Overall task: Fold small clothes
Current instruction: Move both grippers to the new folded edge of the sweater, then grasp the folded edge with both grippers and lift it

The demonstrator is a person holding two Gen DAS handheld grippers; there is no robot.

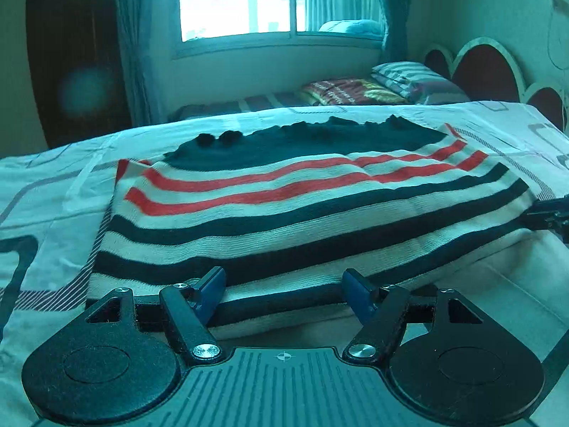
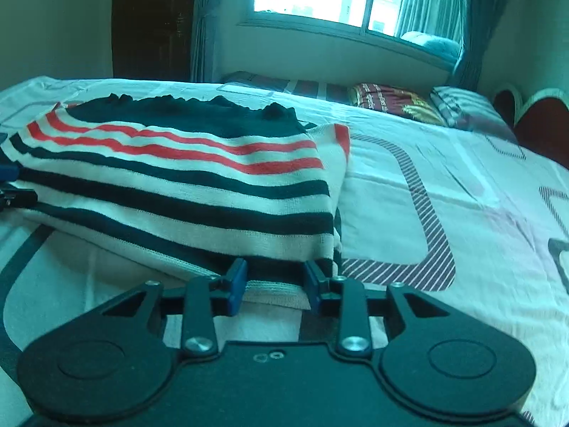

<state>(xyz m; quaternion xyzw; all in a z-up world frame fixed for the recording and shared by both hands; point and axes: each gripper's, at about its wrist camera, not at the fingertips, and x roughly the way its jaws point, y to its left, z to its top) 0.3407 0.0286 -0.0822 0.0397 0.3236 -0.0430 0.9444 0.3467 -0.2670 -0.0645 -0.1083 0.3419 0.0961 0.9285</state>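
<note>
A knit garment [image 1: 284,192] with red, dark and cream stripes and a dark frilled top lies flat on the bed. My left gripper [image 1: 284,284] stands open at its near hem, with the blue pads [image 1: 213,284] wide apart and the hem between them, untouched. The right gripper [image 1: 547,213] shows at the garment's right corner. In the right wrist view the same garment [image 2: 170,178] fills the left half. My right gripper [image 2: 274,279] has its jaws partly apart around the cream hem band, and the pads [image 2: 236,279] do not visibly press it. The left gripper [image 2: 14,188] peeks in at the left edge.
The bedsheet [image 2: 444,195] is pale with grey striped shapes and stretches bare to the right of the garment. Pillows [image 1: 409,78] and a folded blanket [image 1: 348,90] lie at the far end by the headboard [image 1: 487,67]. A window [image 1: 242,0] and curtains stand behind.
</note>
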